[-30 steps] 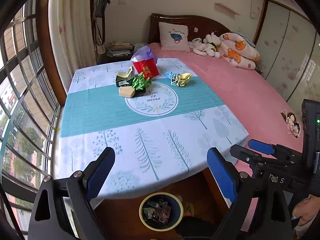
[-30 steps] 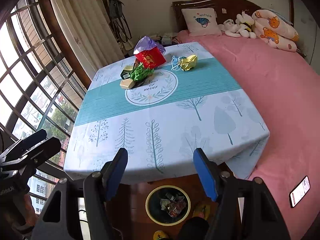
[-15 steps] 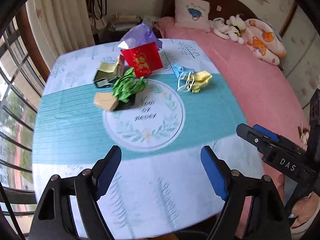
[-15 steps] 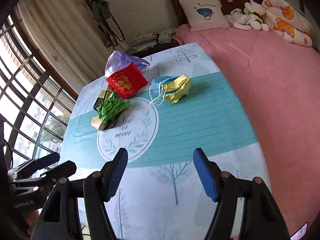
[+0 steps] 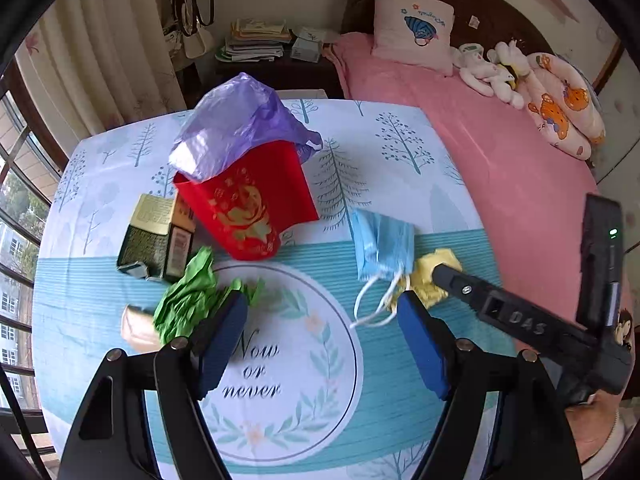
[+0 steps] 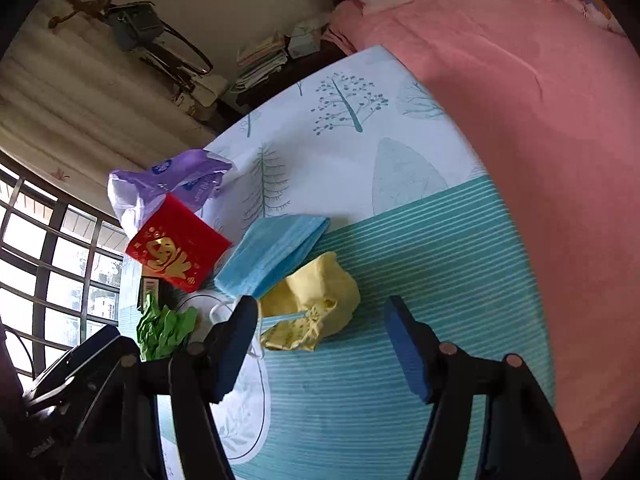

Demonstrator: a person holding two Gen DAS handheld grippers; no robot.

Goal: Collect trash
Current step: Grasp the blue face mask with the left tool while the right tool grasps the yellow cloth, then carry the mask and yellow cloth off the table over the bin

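Trash lies on the tablecloth [image 5: 384, 160]: a red packet [image 5: 244, 204] under a purple plastic bag [image 5: 236, 124], a dark green box [image 5: 154, 240], crumpled green paper [image 5: 188, 296], a tan scrap [image 5: 136, 326], a blue face mask [image 5: 382, 242] and a yellow wad [image 5: 434, 276]. My left gripper [image 5: 322, 338] is open above the round print, its left finger beside the green paper. My right gripper [image 6: 320, 344] is open, just short of the yellow wad [image 6: 316, 308] and the mask [image 6: 276, 252]. The red packet [image 6: 176, 248], purple bag [image 6: 172, 180] and green paper [image 6: 164, 328] show at its left.
A pink bed [image 5: 500, 148] with a pillow [image 5: 412, 28] and soft toys [image 5: 492, 72] lies to the right. A nightstand with stacked papers [image 5: 256, 40] stands behind the table. Curtain and barred window [image 6: 60, 272] are on the left.
Both grippers have moved forward and down over the table toward the trash pile. The floor bin has left view. Both stay open.
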